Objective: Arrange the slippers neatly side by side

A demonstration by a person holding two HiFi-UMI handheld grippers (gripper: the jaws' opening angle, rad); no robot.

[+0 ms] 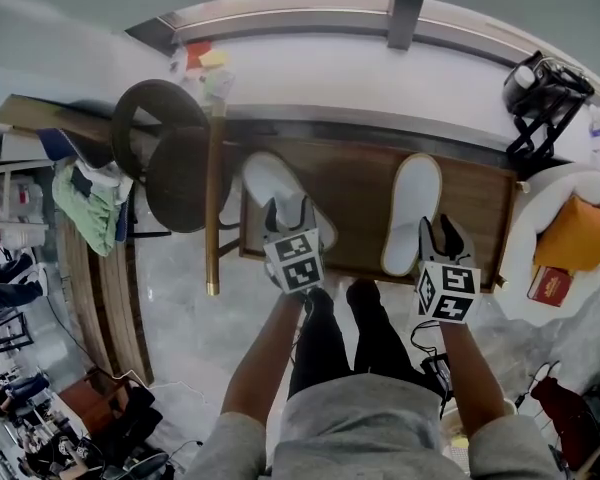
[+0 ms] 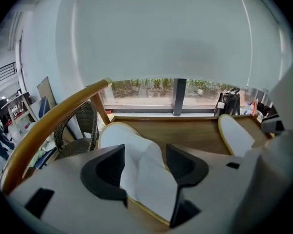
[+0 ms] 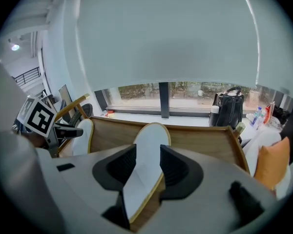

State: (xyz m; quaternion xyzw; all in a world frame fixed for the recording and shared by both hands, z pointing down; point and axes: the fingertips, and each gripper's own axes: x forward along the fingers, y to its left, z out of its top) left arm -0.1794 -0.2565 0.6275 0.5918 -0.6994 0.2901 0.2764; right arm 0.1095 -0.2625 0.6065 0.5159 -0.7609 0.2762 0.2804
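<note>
Two white slippers with yellow edging lie on a low wooden table (image 1: 355, 173). The left slipper (image 1: 263, 183) lies slanted, and my left gripper (image 1: 288, 210) stands over its near end. In the left gripper view the jaws are wide apart with this slipper (image 2: 149, 179) between them, pads clear of it; my left gripper (image 2: 145, 156) is open. The right slipper (image 1: 416, 203) points away, nearly straight. My right gripper (image 1: 441, 230) is at its heel. In the right gripper view the slipper (image 3: 149, 150) runs between the parted jaws of my right gripper (image 3: 148, 161), unpressed.
A wicker chair (image 1: 175, 173) and a wooden rail (image 1: 213, 208) stand close to the table's left end. A black bag (image 1: 540, 93) sits at the back right, an orange cushion (image 1: 585, 233) at the right. The table has a raised rim. The person's legs are below.
</note>
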